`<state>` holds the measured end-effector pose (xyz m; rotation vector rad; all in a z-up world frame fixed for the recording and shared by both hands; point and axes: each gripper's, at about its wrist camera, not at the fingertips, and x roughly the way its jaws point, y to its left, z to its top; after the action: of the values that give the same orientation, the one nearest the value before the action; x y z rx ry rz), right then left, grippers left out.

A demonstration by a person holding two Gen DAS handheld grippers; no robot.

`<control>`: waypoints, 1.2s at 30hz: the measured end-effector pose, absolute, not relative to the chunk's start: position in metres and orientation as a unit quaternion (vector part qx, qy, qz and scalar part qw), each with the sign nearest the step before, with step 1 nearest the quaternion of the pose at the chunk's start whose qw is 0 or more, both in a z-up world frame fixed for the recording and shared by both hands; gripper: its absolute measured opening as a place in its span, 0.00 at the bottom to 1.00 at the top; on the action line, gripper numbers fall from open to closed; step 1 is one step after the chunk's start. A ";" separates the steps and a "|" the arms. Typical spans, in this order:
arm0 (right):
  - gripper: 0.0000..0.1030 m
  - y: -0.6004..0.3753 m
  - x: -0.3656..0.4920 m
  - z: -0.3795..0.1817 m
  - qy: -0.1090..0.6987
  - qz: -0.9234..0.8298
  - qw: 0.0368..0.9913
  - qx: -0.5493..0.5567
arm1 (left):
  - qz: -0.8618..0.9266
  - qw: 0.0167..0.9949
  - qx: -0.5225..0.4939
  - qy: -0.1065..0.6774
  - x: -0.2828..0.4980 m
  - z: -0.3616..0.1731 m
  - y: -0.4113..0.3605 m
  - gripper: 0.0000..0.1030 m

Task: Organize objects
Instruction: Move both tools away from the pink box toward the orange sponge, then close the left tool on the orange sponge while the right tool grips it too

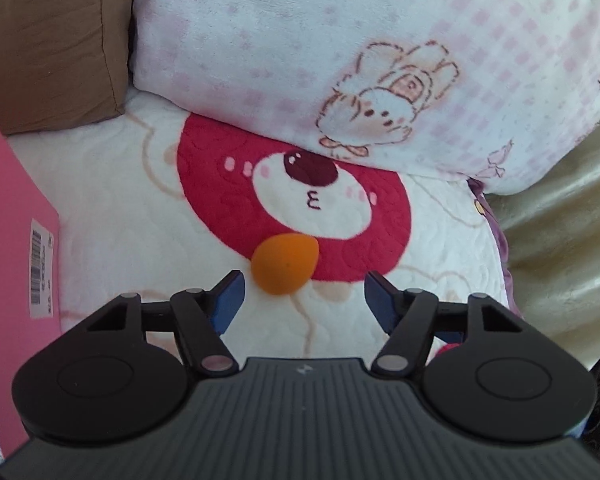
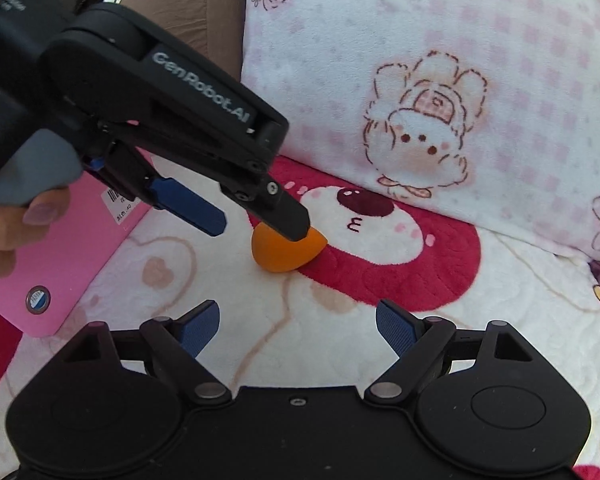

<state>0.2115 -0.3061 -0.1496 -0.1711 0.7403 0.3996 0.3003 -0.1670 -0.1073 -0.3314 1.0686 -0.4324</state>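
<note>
Item: orange teardrop sponge (image 1: pixel 285 262), lying on a white quilted blanket (image 1: pixel 148 216) at the lower edge of its red bear-face print (image 1: pixel 228 184). Long axis ran roughly across the left wrist view, rounded end left, tapered tip right.

Left gripper (image 1: pixel 303 286): jaws were spread wide, nothing between them; sponge lay just ahead and slightly left of centre. In the right wrist view one black finger (image 2: pixel 288 220) stood over the sponge, possibly touching, though contact could not be confirmed.

Right gripper (image 2: pixel 298 320): jaws also apart and empty, sponge farther ahead, near but clearly apart. The left was judged the nearer.

Also present: pink box (image 1: pixel 16 240) to the left, patterned pillow (image 1: pixel 380 60) behind, brown cushion (image 1: pixel 52 40) beyond
</note>
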 end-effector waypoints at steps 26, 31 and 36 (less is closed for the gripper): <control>0.67 -0.288 0.263 -0.188 0.321 0.233 0.909 -0.128 | -0.177 0.835 -0.166 0.494 0.320 -0.142 -0.168 0.37; 0.58 -0.280 0.268 -0.185 0.318 0.241 0.905 -0.149 | -0.174 0.838 -0.168 0.490 0.318 -0.143 -0.169 0.36; 0.56 -0.275 0.273 -0.184 0.322 0.237 0.904 -0.152 | -0.175 0.837 -0.191 0.481 0.316 -0.145 -0.162 0.34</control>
<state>0.2726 -0.2746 -0.1838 -0.3134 0.6654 0.4901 0.3156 -0.1623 -0.1453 -0.4050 1.0183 -0.3705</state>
